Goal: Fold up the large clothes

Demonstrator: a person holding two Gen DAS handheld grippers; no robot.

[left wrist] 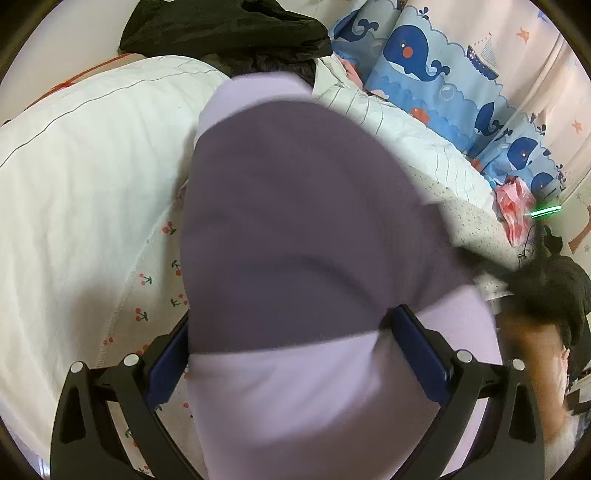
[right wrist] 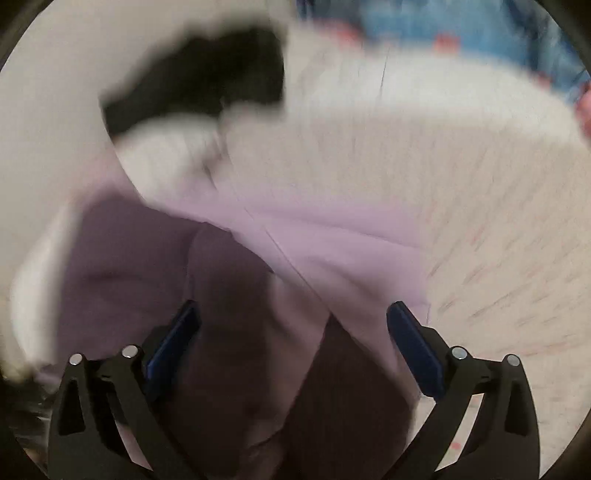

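A large lilac garment (left wrist: 295,206) lies spread over the bed and fills the middle of the left wrist view, its central part in shadow. My left gripper (left wrist: 291,321) is open, and the cloth runs between its wide-apart blue pads (left wrist: 421,350). The right wrist view is heavily blurred by motion. There the same lilac garment (right wrist: 325,236) lies bunched in folds under my right gripper (right wrist: 293,308), which is open with its pads (right wrist: 413,347) far apart over the cloth. Whether either gripper touches the cloth I cannot tell.
A white quilt (left wrist: 85,147) and a cherry-print sheet (left wrist: 155,295) cover the bed. A black garment (left wrist: 221,33) lies at the far end, with whale-print blue fabric (left wrist: 424,70) and a pink bag (left wrist: 513,206) on the right. A person's dark-haired head (left wrist: 554,291) is at the right edge.
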